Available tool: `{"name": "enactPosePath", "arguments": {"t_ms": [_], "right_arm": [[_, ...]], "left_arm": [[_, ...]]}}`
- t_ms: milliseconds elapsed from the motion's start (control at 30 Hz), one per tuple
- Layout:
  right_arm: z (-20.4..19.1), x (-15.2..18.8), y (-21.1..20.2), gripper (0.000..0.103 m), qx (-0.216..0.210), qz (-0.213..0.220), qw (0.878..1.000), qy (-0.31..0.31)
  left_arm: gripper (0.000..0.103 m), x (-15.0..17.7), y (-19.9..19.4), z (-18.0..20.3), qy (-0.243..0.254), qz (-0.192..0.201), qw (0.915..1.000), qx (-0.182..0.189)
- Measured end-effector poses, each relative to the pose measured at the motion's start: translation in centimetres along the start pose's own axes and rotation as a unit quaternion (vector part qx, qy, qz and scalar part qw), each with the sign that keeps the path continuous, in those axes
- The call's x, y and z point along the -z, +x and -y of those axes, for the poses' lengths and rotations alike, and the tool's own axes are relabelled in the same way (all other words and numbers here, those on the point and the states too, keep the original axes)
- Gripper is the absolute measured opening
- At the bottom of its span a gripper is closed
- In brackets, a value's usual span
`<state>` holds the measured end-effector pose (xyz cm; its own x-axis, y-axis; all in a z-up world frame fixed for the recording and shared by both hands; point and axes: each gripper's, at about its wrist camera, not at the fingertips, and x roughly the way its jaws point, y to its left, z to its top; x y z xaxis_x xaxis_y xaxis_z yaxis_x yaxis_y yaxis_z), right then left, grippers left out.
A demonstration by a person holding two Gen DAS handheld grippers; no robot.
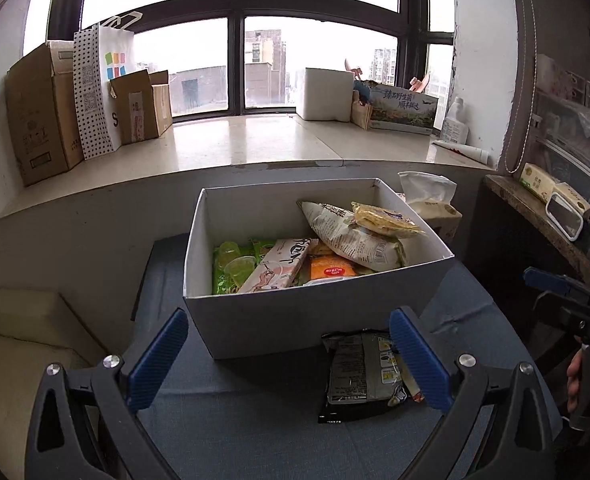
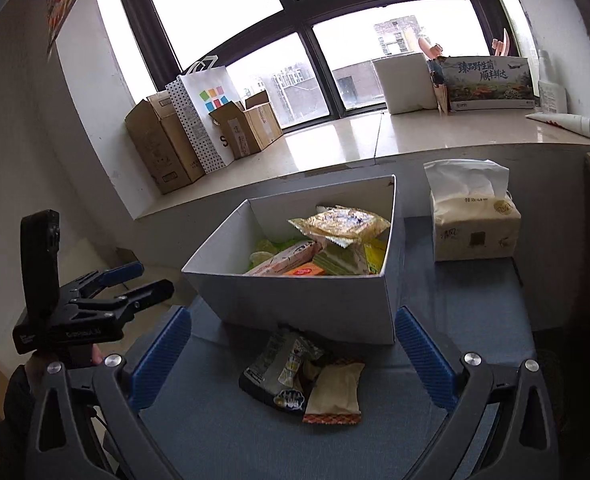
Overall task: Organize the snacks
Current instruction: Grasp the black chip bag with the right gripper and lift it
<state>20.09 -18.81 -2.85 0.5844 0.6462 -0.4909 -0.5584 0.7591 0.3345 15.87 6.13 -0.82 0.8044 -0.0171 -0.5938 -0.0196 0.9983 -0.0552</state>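
Note:
A white box (image 1: 255,320) (image 2: 315,304) stands on the blue-grey table and holds several snack packets, among them a pink packet (image 1: 277,266), an orange packet (image 1: 331,268) and a yellow packet (image 1: 387,220) (image 2: 341,224) on top. In front of the box lie a black-and-grey packet (image 1: 361,372) (image 2: 279,372) and a beige packet with red edges (image 2: 335,394). My left gripper (image 1: 291,354) is open and empty, just left of the black packet. My right gripper (image 2: 295,356) is open and empty, with both loose packets between its fingers.
A tissue pack (image 2: 475,220) (image 1: 431,204) stands right of the box. A window sill behind carries cardboard boxes (image 1: 43,116), a dotted paper bag (image 1: 99,88) and a white box (image 1: 325,94). A cream sofa (image 1: 19,344) is at the left. A shelf (image 1: 543,208) is at the right.

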Motion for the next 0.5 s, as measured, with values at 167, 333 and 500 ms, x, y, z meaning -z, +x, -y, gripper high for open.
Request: {"name": "enactPosePath", "arguments": {"t_ms": [167, 333, 500], "right_arm": [[0.3, 5.4, 0.7, 0.103, 0.021, -0.03, 0.999, 0.015], [-1.2, 8.3, 3.4, 0.103, 0.034, -0.072, 0.997, -0.013], [-3.8, 8.4, 6.1, 0.103, 0.049, -0.085, 0.994, -0.053]], "left_arm": [[0.103, 4.5, -2.1, 0.3, -0.029, -0.01, 0.9991, 0.029], [0.103, 7.8, -4.2, -1.0, -0.051, 0.0, 0.9986, -0.01], [0.103, 10.2, -5.2, -3.3, -0.091, -0.013, 0.9958, -0.007]]}}
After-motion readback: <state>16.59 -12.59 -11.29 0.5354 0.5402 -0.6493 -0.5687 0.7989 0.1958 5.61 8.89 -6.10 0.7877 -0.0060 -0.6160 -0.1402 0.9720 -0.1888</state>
